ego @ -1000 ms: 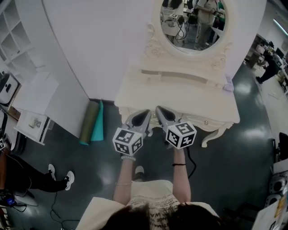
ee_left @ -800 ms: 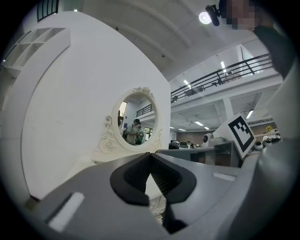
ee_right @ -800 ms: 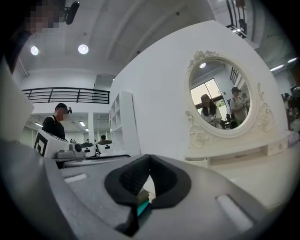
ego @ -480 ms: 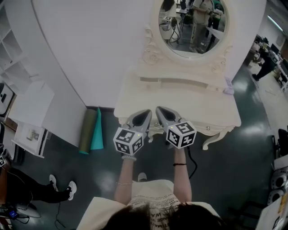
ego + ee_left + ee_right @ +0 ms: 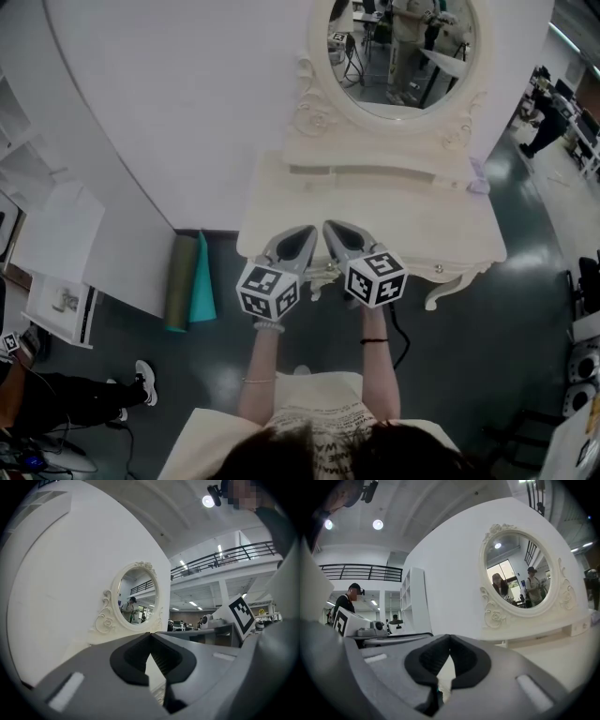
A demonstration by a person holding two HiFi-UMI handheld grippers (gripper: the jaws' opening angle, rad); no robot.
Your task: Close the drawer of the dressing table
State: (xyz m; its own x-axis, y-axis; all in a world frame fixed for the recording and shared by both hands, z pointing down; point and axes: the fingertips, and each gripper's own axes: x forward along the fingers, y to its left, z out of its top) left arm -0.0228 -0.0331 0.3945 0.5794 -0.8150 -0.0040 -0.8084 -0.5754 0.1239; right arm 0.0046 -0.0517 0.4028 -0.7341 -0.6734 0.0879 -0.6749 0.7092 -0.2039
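The left claw and the right claw are pointing level, side by side, at the middle of the cream desk's front edge. In the left gripper view the left claw is showing its jaws pressed together at the tips, holding nothing. The right claw is likewise sitting fully closed and empty. The drawer is lying under the desk's front edge, with only a sliver showing between the two marker cubes. Whether the tips are touching it cannot be told. An oval mirror is standing at the desk's back, and rolled mats are lying on the floor to the left.
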